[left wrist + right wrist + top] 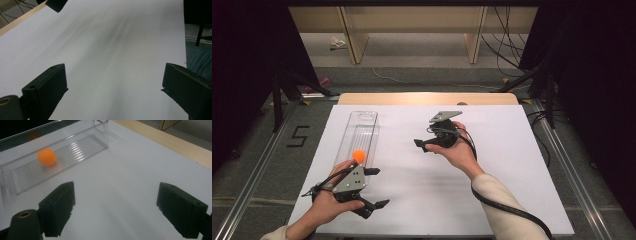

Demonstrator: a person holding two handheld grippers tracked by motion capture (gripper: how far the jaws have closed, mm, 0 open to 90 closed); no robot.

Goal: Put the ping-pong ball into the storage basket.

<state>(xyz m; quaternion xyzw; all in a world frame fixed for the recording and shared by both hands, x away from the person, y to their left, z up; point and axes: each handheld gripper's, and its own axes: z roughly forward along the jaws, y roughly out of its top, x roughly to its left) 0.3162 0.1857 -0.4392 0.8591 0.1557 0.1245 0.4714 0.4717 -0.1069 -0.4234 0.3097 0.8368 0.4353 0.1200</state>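
Note:
An orange ball (359, 155) lies in the near part of a long clear plastic tray (362, 120) on the left of the white table. In the right gripper view the ball (47, 157) rests on the ribbed floor of the tray (82, 143), ahead and to the left of the jaws. My left gripper (377, 187) hovers just in front of the tray's near end, open, jaws pointing right over bare table. My right gripper (422, 145) is at mid-table, open, aimed left toward the tray. Both gripper views, left gripper (112, 72) and right gripper (115, 192), show wide jaws with nothing between them.
The white tabletop (492, 165) has a wooden strip (427, 98) along its far edge. Black stand legs (277, 100) flank the table on both sides. Cables (507, 50) trail on the floor behind. A dark piece of the other gripper (56, 3) shows in the left gripper view.

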